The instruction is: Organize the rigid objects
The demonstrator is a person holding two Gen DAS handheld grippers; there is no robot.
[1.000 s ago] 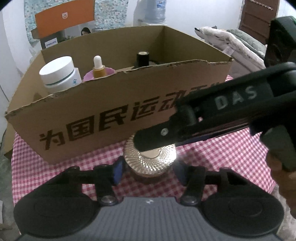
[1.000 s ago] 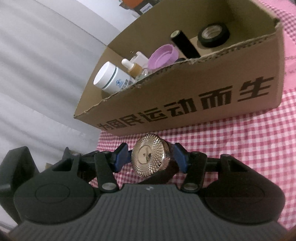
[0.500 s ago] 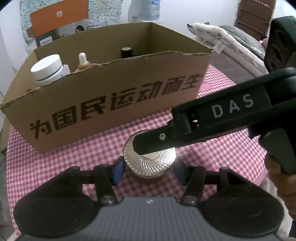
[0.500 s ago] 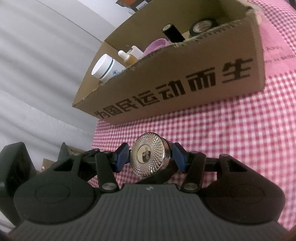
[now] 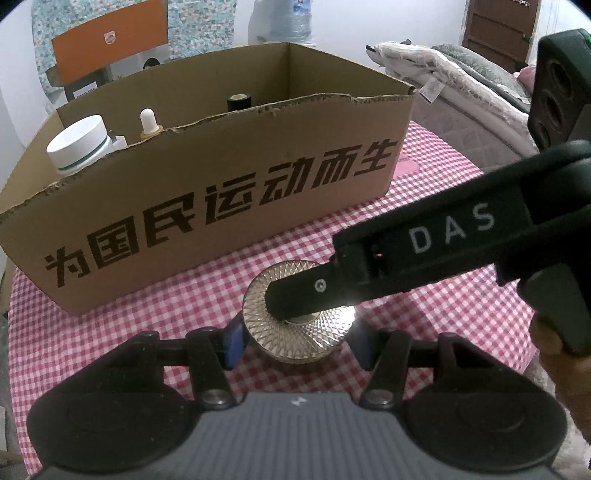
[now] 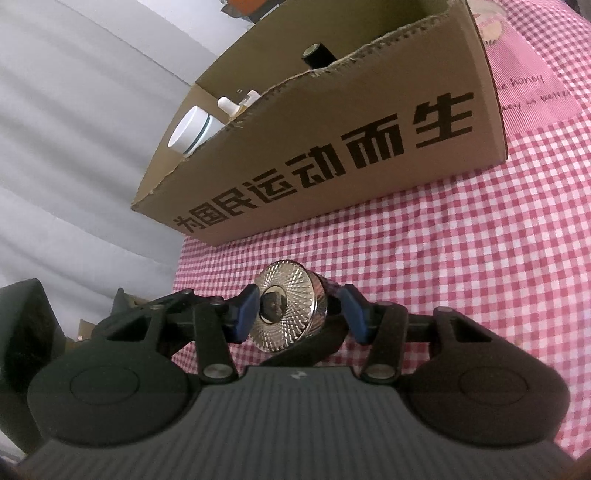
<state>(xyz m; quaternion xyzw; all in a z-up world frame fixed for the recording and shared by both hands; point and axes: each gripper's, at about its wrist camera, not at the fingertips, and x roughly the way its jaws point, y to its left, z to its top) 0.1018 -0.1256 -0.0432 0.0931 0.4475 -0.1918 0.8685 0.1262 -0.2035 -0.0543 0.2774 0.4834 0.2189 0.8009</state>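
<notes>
A pink-and-white checked tablecloth (image 5: 424, 206) was seen spread over the table, with a bed (image 5: 461, 77) and a dark door (image 5: 495, 26) behind. Beyond the fingers of both grippers a cardboard box (image 5: 221, 192) was set, holding a white jar (image 5: 79, 142), a dropper bottle (image 5: 147, 122) and a black cylinder (image 5: 238, 101). A faceted metal-capped jar (image 5: 299, 332) was gripped between the left gripper (image 5: 295, 341) pads at its sides, while the right gripper (image 6: 301, 310) was closed on the same cap, its finger (image 5: 314, 291) crossing over the top.
</notes>
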